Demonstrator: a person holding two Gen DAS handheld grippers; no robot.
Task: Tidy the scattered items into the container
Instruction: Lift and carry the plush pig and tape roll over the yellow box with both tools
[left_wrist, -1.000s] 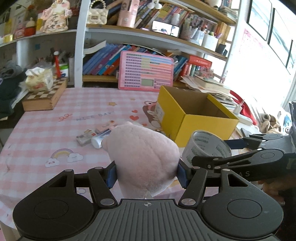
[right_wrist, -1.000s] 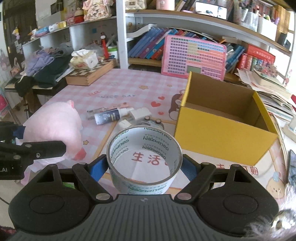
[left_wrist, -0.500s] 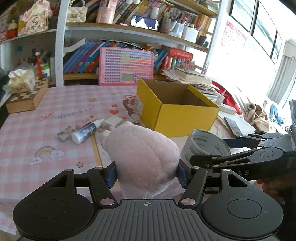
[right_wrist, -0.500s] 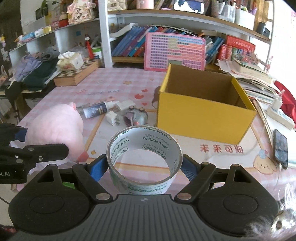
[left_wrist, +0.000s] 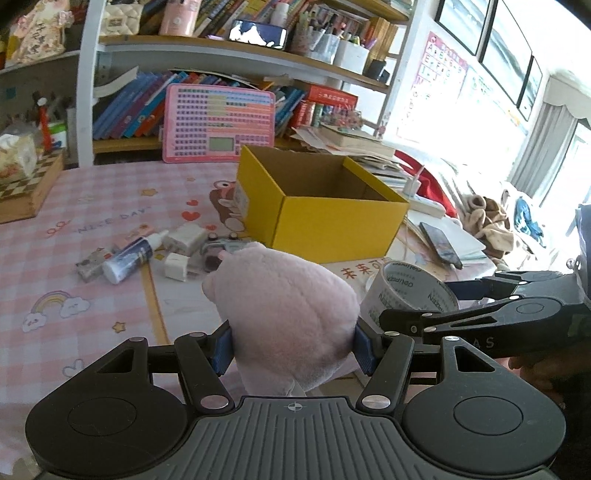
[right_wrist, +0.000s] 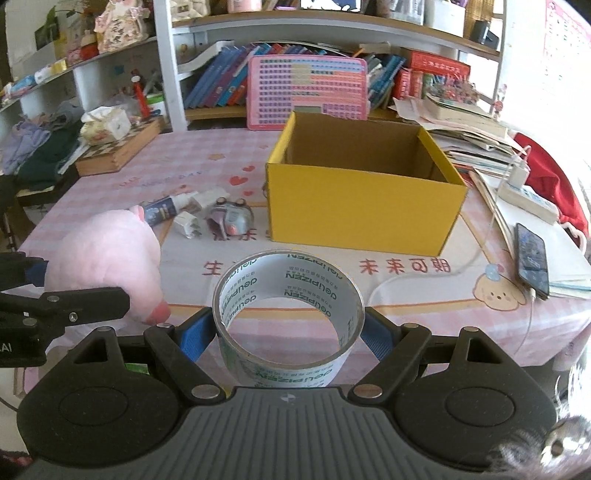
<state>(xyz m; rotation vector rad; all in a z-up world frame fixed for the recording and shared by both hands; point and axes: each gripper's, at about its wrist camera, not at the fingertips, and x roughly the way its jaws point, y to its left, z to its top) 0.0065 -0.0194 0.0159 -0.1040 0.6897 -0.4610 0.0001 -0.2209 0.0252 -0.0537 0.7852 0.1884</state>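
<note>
- Yellow cardboard box (right_wrist: 364, 212) stood open and empty on the pink checked tablecloth (left_wrist: 92, 206), toward its right half.
- Left gripper (left_wrist: 293, 345) was clenched on a pink plush toy (left_wrist: 291, 317), held above the cloth short of the box.
- Right gripper (right_wrist: 289, 332) clamped a roll of clear tape (right_wrist: 288, 310) by its outer sides, also short of the box.
- Left on the cloth, just left of the box: a small spray bottle (left_wrist: 129, 258), two white plug adapters (left_wrist: 183, 236), a grey toy car (right_wrist: 231, 218).
- Right of the box: a phone (right_wrist: 532, 260) on papers, a white power strip (right_wrist: 528, 195).
- Behind: a pink keyboard toy (left_wrist: 219, 123) leaned on a bookshelf (left_wrist: 207, 48); a chessboard box (left_wrist: 27, 188) sat far left.
- Bright window at right.
</note>
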